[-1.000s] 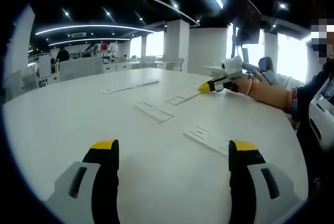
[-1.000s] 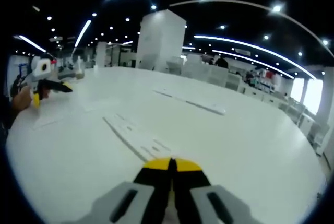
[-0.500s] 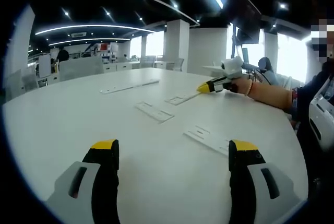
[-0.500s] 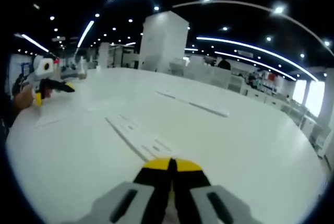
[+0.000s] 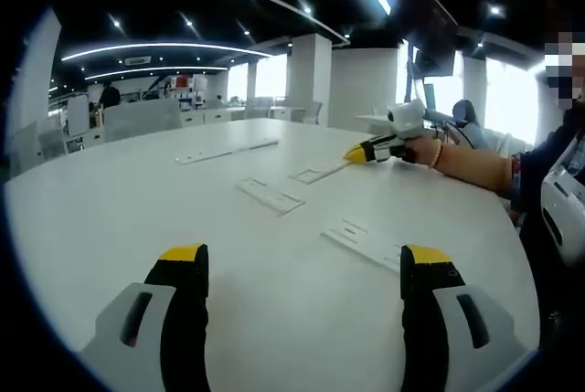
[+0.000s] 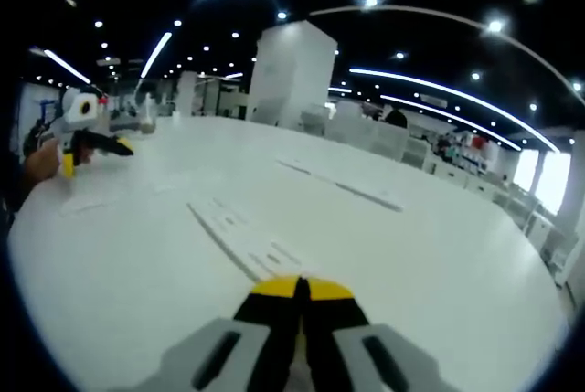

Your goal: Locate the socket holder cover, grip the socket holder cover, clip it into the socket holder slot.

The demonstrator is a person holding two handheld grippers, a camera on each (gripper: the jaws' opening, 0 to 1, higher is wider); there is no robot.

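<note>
Search stage: both grippers idle over the round white table (image 5: 110, 191), nothing held.

Our left gripper (image 5: 306, 269) keeps yellow-tipped jaws spread, a flat white plastic socket holder cover (image 5: 364, 242) lying just ahead of its right jaw, we judge ready for picking; our right gripper (image 6: 299, 290), jaws pressed together, rests behind a long white slotted socket holder strip (image 6: 239, 237).

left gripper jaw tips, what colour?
Yellow tips on the left gripper, on black fingers; clearest in the left gripper view.

Your white tabletop (image 5: 110, 200) carries flat white plates: one near (image 5: 364, 244), two mid-table (image 5: 271, 196) (one (image 5: 317, 173) farther), a long strip (image 5: 227, 150) beyond.
</note>
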